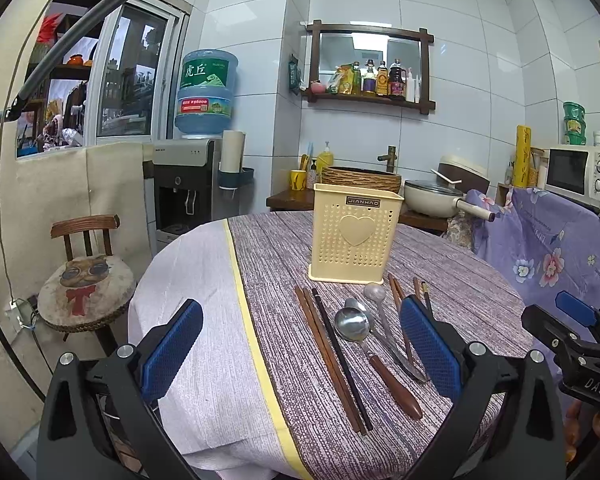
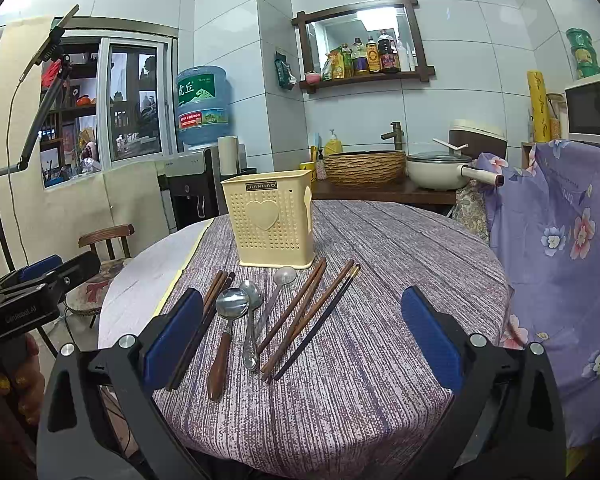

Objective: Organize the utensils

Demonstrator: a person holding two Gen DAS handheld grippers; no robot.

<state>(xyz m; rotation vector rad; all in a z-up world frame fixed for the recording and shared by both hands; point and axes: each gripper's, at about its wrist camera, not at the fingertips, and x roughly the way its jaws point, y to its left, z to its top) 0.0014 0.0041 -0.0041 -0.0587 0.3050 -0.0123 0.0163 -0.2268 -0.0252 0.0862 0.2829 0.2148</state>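
Note:
A cream perforated utensil holder (image 1: 355,236) (image 2: 271,222) with a heart on its front stands upright on the round table (image 1: 284,360) (image 2: 380,320). In front of it lie brown and black chopsticks (image 1: 332,360) (image 2: 308,320), a wooden-handled spoon (image 1: 376,360) (image 2: 224,332) and metal spoons (image 2: 252,320). My left gripper (image 1: 300,344) hovers open over the near edge, nothing between its blue pads. My right gripper (image 2: 302,336) is also open and empty above the utensils. Each gripper shows at the edge of the other's view: the right gripper (image 1: 572,332) and the left gripper (image 2: 40,280).
A wooden chair (image 1: 86,276) with a cat cushion stands left of the table. A floral purple cloth (image 2: 560,260) covers furniture on the right. Behind are a counter with a basin (image 2: 364,168) and pot (image 2: 440,170), a water dispenser (image 1: 204,120) and a microwave (image 1: 576,172).

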